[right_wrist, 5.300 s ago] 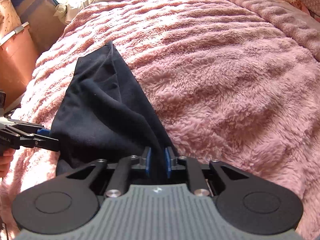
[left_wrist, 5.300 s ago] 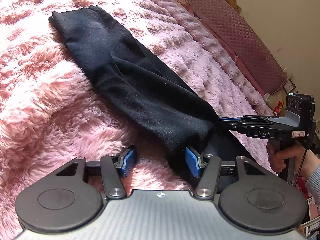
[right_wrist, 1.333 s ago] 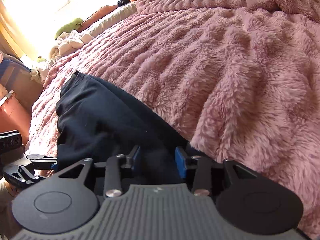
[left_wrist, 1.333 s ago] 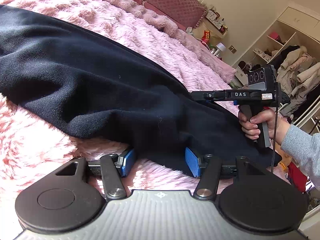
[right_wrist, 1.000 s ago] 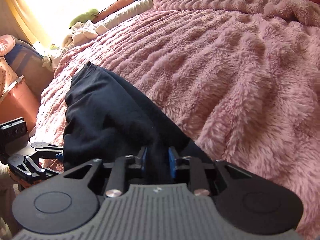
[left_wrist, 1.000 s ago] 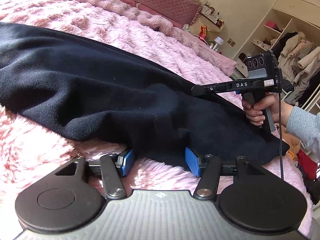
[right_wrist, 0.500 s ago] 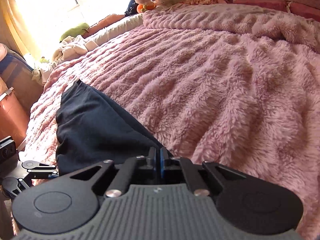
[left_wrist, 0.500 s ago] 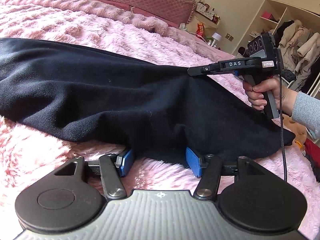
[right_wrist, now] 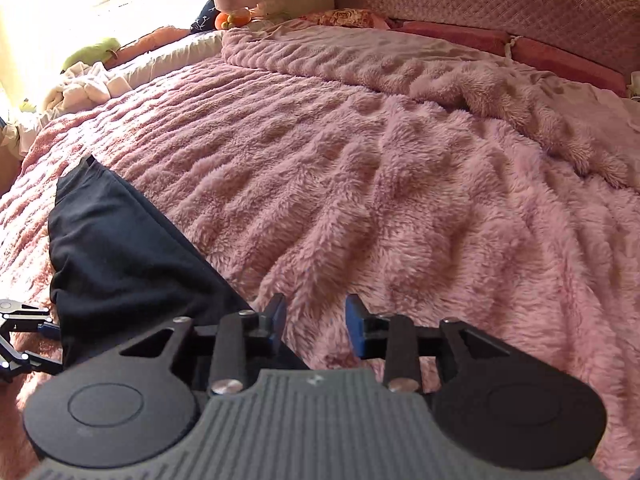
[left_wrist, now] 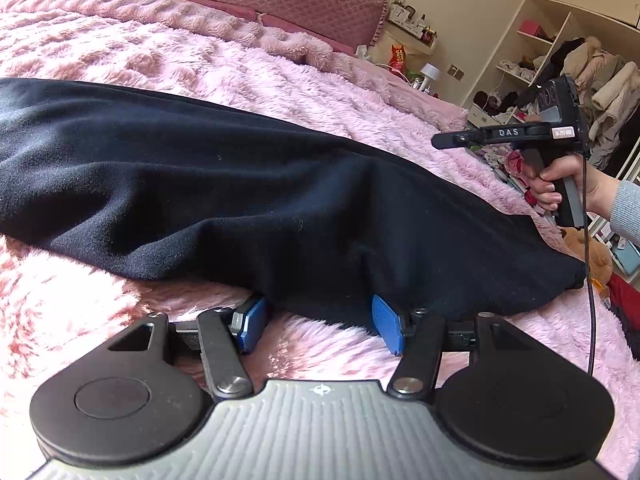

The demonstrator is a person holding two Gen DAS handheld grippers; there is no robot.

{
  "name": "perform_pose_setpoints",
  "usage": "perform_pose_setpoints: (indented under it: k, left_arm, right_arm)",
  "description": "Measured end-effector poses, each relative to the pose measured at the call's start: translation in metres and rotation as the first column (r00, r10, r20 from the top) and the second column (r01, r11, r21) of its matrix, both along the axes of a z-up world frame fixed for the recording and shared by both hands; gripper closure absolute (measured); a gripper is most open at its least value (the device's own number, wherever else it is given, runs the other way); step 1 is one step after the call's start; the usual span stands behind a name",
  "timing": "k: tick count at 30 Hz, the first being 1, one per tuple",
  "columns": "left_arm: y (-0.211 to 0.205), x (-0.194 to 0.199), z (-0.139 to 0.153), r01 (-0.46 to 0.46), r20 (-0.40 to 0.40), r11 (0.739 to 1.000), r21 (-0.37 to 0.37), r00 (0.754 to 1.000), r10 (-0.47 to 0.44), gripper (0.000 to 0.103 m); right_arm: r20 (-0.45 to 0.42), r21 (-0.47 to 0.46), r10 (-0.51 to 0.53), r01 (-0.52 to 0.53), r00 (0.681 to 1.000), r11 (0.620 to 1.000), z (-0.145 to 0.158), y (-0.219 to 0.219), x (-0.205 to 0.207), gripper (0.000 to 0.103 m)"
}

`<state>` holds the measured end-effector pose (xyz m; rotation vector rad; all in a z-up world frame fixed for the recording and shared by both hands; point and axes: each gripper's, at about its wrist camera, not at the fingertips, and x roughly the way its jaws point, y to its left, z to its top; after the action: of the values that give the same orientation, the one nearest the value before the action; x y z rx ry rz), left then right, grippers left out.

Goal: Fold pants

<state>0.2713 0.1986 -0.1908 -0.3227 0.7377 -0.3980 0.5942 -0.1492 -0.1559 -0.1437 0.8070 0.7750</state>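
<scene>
- Pants [left_wrist: 240,184]: black, laid lengthwise on pink blanket [right_wrist: 400,200].
- Left gripper [left_wrist: 316,320]: spread, hem edge between pads, unpinched; close before lifting.
- Right gripper [right_wrist: 316,320]: jaws just opened, empty; re-grip opposite corner evenly.

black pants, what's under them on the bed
The black pants lie on the fluffy pink blanket, which shows all around them. Whatever lies beneath the fabric itself is covered.

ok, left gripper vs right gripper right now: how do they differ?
The left gripper stands wider open than the right gripper, whose jaws have just been opening. The left sits low at the near edge of the black pants, cloth lying over its tips; the right is clear of the pants, nothing between its pads, only pink blanket beyond. Shared: both are open, with blue pads, and neither grips the cloth.
</scene>
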Motion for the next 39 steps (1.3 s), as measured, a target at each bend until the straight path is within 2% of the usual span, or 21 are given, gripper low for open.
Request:
perform_pose_setpoints:
  k: [2,6,7,8,9,10,11,13,15,17,21,25,26,28,31,33,34,35,37,38,39]
  left_arm:
    - [0.002,0.001,-0.003,0.001,0.002,1.000,-0.018,1.000,-0.001,0.035]
    - [0.004,0.002,-0.005,-0.005,-0.002,0.999,-0.042,1.000,0.005,0.034]
    - [0.004,0.003,-0.005,-0.006,-0.002,0.999,-0.046,1.000,0.006,0.034]
    - [0.005,0.003,-0.005,-0.007,-0.003,0.999,-0.051,1.000,0.007,0.034]
    - [0.006,0.003,-0.006,-0.007,-0.004,0.998,-0.058,1.000,0.006,0.034]
    - [0.007,0.003,-0.006,-0.006,-0.006,0.998,-0.065,1.000,0.006,0.034]
    - [0.008,0.004,-0.005,-0.006,-0.010,0.997,-0.075,1.000,0.006,0.034]
    - [0.011,0.005,-0.005,-0.007,-0.021,0.995,-0.096,1.000,0.005,0.034]
    - [0.013,0.006,-0.004,-0.010,-0.033,0.994,-0.112,0.999,0.006,0.034]
    - [0.014,0.007,-0.002,-0.010,-0.043,0.993,-0.115,0.999,0.005,0.034]
    - [0.012,0.007,0.006,0.026,-0.068,0.996,-0.086,0.997,-0.032,0.034]
    - [0.020,0.009,0.013,-0.004,-0.142,0.997,-0.082,0.990,-0.008,0.038]
    - [0.024,0.009,0.014,-0.024,-0.168,0.996,-0.085,0.986,0.010,0.043]
    - [0.036,0.009,0.016,-0.069,-0.209,0.991,-0.116,0.977,0.044,0.045]
    - [0.061,0.011,0.014,-0.185,-0.270,0.968,-0.173,0.954,0.134,0.045]
    - [0.085,0.013,0.010,-0.305,-0.333,0.935,-0.184,0.914,0.233,0.051]
    - [0.098,0.014,0.008,-0.345,-0.357,0.917,-0.202,0.897,0.259,0.058]
    - [0.110,0.015,0.005,-0.372,-0.372,0.900,-0.227,0.887,0.272,0.058]
    - [0.137,0.012,-0.002,-0.467,-0.421,0.839,-0.280,0.845,0.330,0.062]
    - [0.150,0.011,-0.005,-0.528,-0.449,0.801,-0.282,0.810,0.376,0.067]
    - [0.158,0.009,-0.007,-0.557,-0.456,0.783,-0.277,0.793,0.404,0.069]
  right_arm:
    - [-0.063,-0.001,0.000,0.000,0.998,1.000,0.001,-0.023,-0.004,0.059]
    - [-0.150,-0.021,0.005,-0.008,0.989,1.000,-0.006,-0.055,-0.019,0.059]
    - [-0.178,-0.057,0.010,-0.021,0.984,0.998,-0.014,-0.059,-0.023,0.062]
    - [-0.189,-0.101,0.010,-0.029,0.982,0.994,-0.020,-0.059,-0.025,0.070]
    - [-0.176,-0.180,0.003,-0.035,0.984,0.983,-0.029,-0.059,-0.030,0.079]
    - [-0.145,-0.222,-0.005,-0.027,0.989,0.975,-0.035,-0.060,-0.035,0.096]
    - [-0.114,-0.225,-0.022,-0.004,0.993,0.974,-0.037,-0.061,-0.036,0.103]
    - [-0.028,-0.245,-0.093,0.084,0.995,0.966,-0.035,-0.064,-0.037,0.103]
    - [0.079,-0.292,-0.211,0.225,0.974,0.930,-0.033,-0.069,-0.031,0.103]
    - [0.077,-0.271,-0.257,0.268,0.963,0.925,-0.029,-0.073,-0.026,0.103]
    - [0.139,-0.202,-0.179,0.204,0.974,0.958,-0.007,-0.045,-0.035,0.101]
    - [0.133,-0.070,-0.067,0.076,0.989,0.995,0.014,0.019,-0.037,0.098]
    - [0.139,-0.038,-0.014,0.019,0.990,0.999,0.017,0.044,-0.040,0.098]
    - [0.133,0.000,0.075,-0.075,0.988,0.997,0.018,0.088,-0.043,0.098]
    - [0.090,0.044,0.204,-0.209,0.975,0.977,0.007,0.159,-0.050,0.102]
    - [0.079,0.028,0.278,-0.281,0.957,0.959,-0.008,0.207,-0.058,0.102]
    - [0.069,0.025,0.308,-0.310,0.949,0.950,-0.016,0.229,-0.061,0.102]
    - [0.054,0.022,0.333,-0.335,0.941,0.942,-0.024,0.249,-0.064,0.102]
    - [0.061,-0.004,0.359,-0.360,0.931,0.933,-0.036,0.283,-0.066,0.102]
    - [0.076,-0.012,0.373,-0.373,0.925,0.928,-0.040,0.298,-0.066,0.103]
    - [0.089,-0.016,0.380,-0.380,0.921,0.925,-0.044,0.306,-0.064,0.103]
